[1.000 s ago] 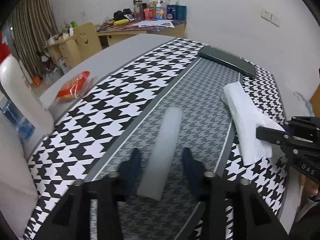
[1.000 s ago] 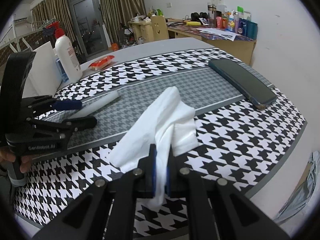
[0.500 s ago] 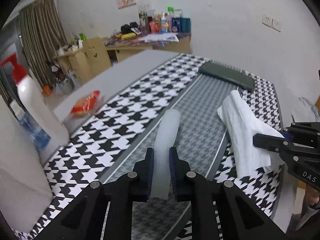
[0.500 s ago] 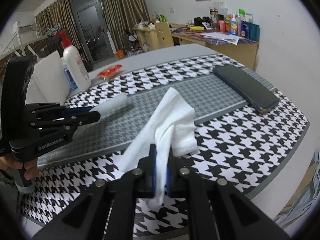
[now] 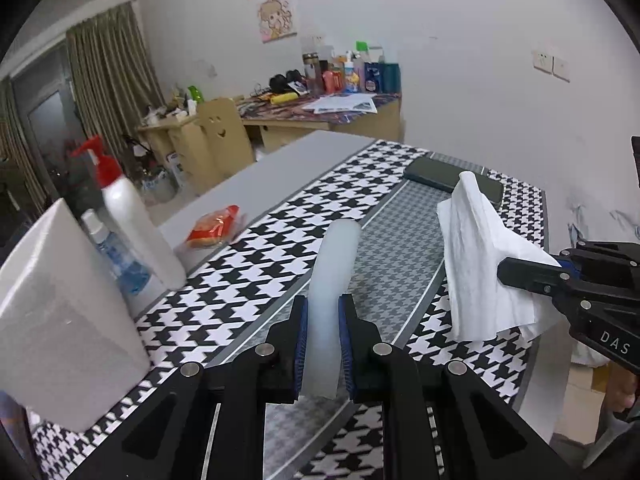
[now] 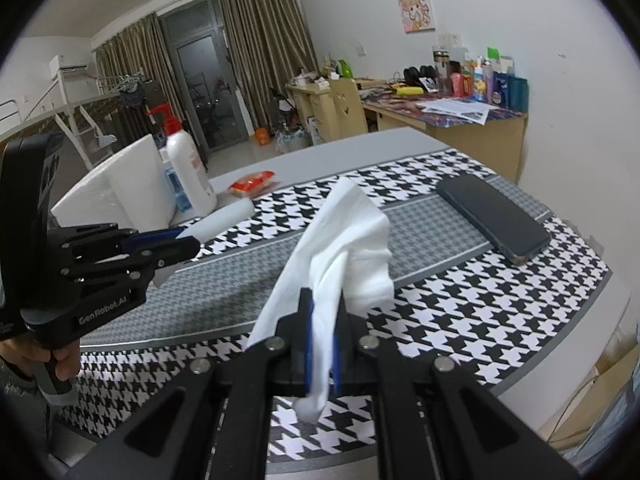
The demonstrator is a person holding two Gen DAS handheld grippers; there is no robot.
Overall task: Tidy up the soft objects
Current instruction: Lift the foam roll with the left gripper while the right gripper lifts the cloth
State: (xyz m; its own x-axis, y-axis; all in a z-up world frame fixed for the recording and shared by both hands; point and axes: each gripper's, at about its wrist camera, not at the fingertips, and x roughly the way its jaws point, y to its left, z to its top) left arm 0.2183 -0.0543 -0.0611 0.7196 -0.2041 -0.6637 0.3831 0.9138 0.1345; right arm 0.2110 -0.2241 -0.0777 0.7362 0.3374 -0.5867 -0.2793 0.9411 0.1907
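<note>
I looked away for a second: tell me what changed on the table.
The left tongs closed on the translucent tube and lifted it; the right tongs raised the white tissue they already held. The phone and lotion bottle stayed put.

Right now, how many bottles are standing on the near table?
2. A white pump bottle with a red pump stands at the left edge; a smaller clear bottle with a blue label is beside it, partly hidden behind the white block.

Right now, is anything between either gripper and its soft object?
No. The left gripper is clamped on the translucent soft strip, and the right gripper on the white cloth.
</note>
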